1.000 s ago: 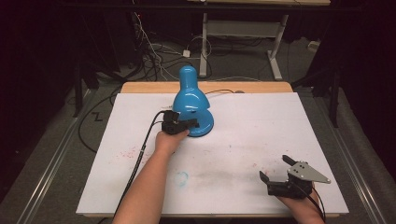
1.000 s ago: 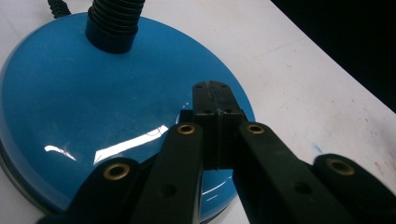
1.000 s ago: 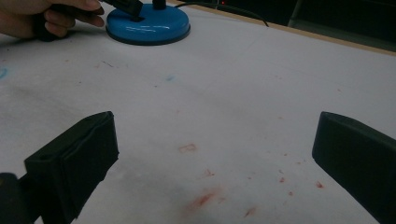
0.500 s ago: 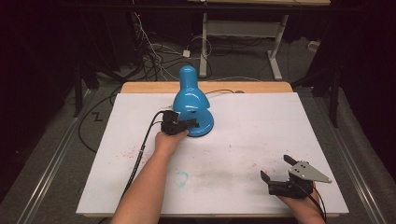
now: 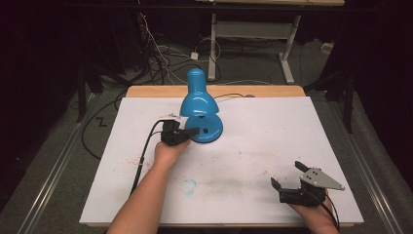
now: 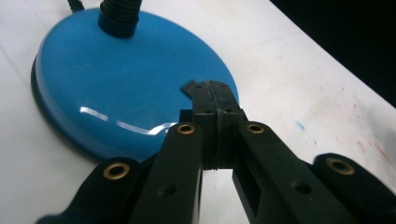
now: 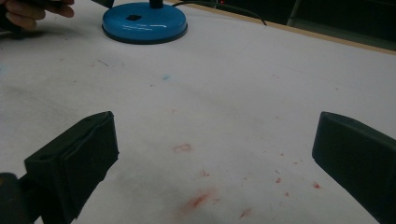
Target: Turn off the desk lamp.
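Observation:
A blue desk lamp [image 5: 197, 100] stands at the back middle of the white table, its shade bent down over its round base [image 5: 210, 130]. My left gripper [image 5: 195, 131] is shut, with its tips resting on top of the base [image 6: 116, 79] and nothing held between the jaws. The left gripper's tips [image 6: 212, 93] cover a small spot near the base's rim. The base [image 7: 142, 21] carries a small black square switch [image 7: 134, 17]. My right gripper [image 5: 287, 176] sits at the near right just above the table, wide open and empty [image 7: 215, 154].
The white table sheet [image 5: 272, 131] has faint red specks and a blue smudge [image 5: 190, 185]. A wooden strip [image 5: 146, 91] edges the far side. The lamp's black cord [image 5: 229, 95] runs off the back. Cables and a desk frame [image 5: 253, 34] lie on the floor beyond.
The left gripper has shifted very slightly toward the near side while staying on the lamp's base. The right gripper has held still.

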A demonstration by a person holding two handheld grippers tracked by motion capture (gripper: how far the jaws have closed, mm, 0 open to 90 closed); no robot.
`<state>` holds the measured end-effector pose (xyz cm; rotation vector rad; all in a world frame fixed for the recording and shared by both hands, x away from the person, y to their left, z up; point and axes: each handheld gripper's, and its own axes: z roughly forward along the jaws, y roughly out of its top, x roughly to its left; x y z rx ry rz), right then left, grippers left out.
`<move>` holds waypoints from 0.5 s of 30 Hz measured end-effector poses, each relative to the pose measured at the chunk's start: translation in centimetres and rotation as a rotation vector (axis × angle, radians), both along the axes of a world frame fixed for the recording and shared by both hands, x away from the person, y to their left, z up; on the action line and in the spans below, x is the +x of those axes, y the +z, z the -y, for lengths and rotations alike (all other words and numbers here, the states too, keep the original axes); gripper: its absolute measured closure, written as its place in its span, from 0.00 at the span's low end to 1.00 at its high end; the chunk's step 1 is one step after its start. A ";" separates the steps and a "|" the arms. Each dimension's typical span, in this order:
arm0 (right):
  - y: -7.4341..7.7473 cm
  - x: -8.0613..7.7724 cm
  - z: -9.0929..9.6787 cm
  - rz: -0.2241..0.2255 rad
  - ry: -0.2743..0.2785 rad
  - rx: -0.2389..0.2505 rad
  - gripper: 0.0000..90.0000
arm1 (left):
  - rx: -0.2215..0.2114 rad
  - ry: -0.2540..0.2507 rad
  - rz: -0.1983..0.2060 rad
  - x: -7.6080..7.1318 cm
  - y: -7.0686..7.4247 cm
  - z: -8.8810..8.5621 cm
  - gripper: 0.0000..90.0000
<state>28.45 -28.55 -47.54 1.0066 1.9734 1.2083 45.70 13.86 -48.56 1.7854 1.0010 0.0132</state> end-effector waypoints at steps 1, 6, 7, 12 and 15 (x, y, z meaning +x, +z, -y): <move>0.0 0.0 0.0 0.000 0.001 -0.002 0.01 | 0.005 0.000 0.003 -0.4 0.0 -0.1 0.98; -0.2 0.1 -0.2 -0.007 0.000 -0.001 0.01 | 0.051 0.018 0.010 -2.1 0.2 -1.1 0.98; -0.2 0.1 -0.2 -0.007 0.000 -0.001 0.01 | 0.058 0.022 0.012 -2.5 0.3 -1.3 0.98; -0.1 0.0 -0.3 -0.001 0.003 -0.001 0.01 | 0.085 0.031 0.021 -4.2 0.4 -2.4 0.98; 0.0 -0.1 -0.4 0.000 0.001 -0.002 0.01 | 0.114 0.030 0.042 -5.6 0.4 -2.9 0.98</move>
